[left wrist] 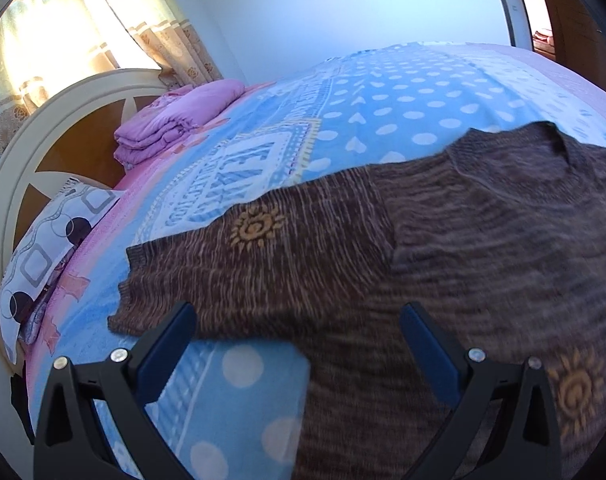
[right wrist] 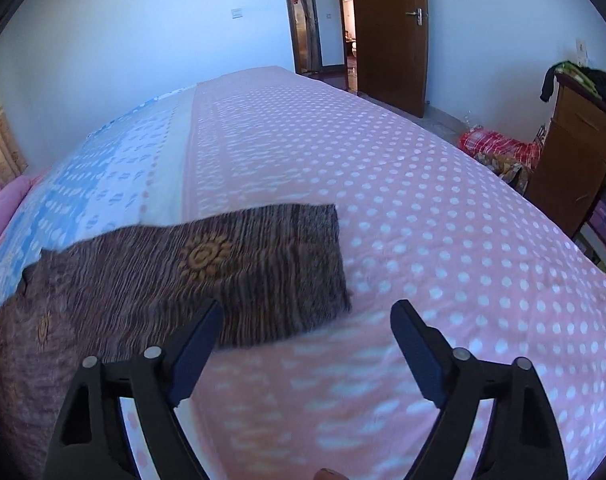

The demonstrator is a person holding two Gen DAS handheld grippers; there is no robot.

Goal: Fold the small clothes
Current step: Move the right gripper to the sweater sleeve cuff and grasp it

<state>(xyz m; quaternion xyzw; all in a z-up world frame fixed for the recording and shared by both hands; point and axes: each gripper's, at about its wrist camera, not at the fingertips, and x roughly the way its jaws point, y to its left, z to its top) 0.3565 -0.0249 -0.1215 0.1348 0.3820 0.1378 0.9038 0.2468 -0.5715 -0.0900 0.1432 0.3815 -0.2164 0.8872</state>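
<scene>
A brown knitted sweater [left wrist: 443, 240] with orange sun motifs lies flat on the bed, sleeves spread out. In the left wrist view its left sleeve [left wrist: 239, 264] stretches left, cuff toward the pillow. My left gripper [left wrist: 299, 320] is open and empty, hovering over the sleeve's lower edge near the armpit. In the right wrist view the sweater [right wrist: 103, 292] lies at the left and its right sleeve [right wrist: 271, 268] reaches right over the pink blanket. My right gripper [right wrist: 307, 320] is open and empty just above the sleeve's cuff end.
The bed is covered by a blue dotted blanket [left wrist: 383, 112] and a pink dotted blanket [right wrist: 423, 220]. A folded purple quilt [left wrist: 175, 120] and a patterned pillow [left wrist: 47, 252] lie by the headboard [left wrist: 31, 160]. A wooden cabinet [right wrist: 575, 152] and door [right wrist: 391, 32] stand beyond.
</scene>
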